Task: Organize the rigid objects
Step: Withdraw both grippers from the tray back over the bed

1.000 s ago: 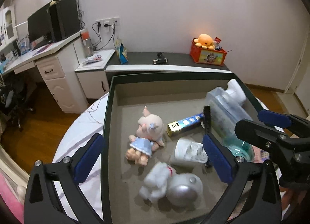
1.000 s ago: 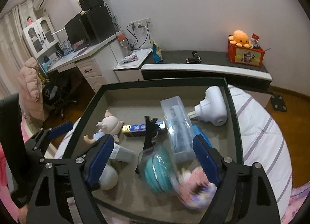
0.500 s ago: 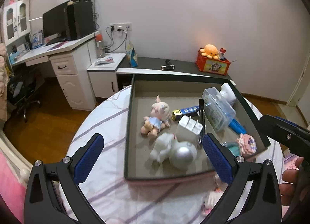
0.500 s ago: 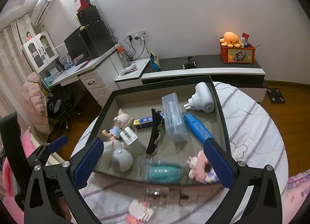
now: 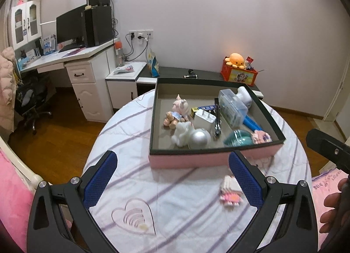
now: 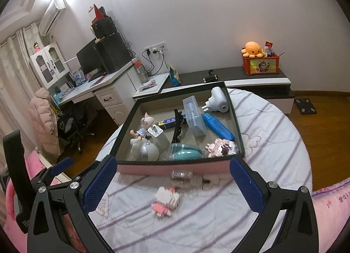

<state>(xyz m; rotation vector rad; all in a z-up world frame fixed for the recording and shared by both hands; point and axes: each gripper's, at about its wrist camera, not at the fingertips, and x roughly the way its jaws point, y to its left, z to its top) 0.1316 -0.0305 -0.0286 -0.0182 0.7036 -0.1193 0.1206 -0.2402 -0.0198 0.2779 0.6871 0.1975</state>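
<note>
A pink box (image 5: 210,159) with a dark rim stands on a round table with a striped cloth (image 5: 135,143). It also shows in the right wrist view (image 6: 175,168). In it lie a pig doll (image 5: 178,110), a white charger (image 5: 204,118), a silver ball (image 5: 199,138), a clear case (image 5: 231,107), a teal object (image 6: 186,151) and several more items. A pink brick kitten (image 6: 165,201) and a clear small bottle (image 6: 186,179) lie on the cloth in front of the box. My left gripper (image 5: 172,185) and right gripper (image 6: 172,187) are open and empty, both short of the box.
A white desk (image 5: 65,62) with a monitor stands at the left. A low dark cabinet (image 6: 240,75) behind the table carries an orange toy box (image 6: 260,64). Pink bedding (image 6: 328,209) lies at the right. An office chair (image 5: 30,104) stands by the desk.
Both grippers have pulled back and up from over the box. The whole box, the table front, the brick kitten and the bottle have come into view.
</note>
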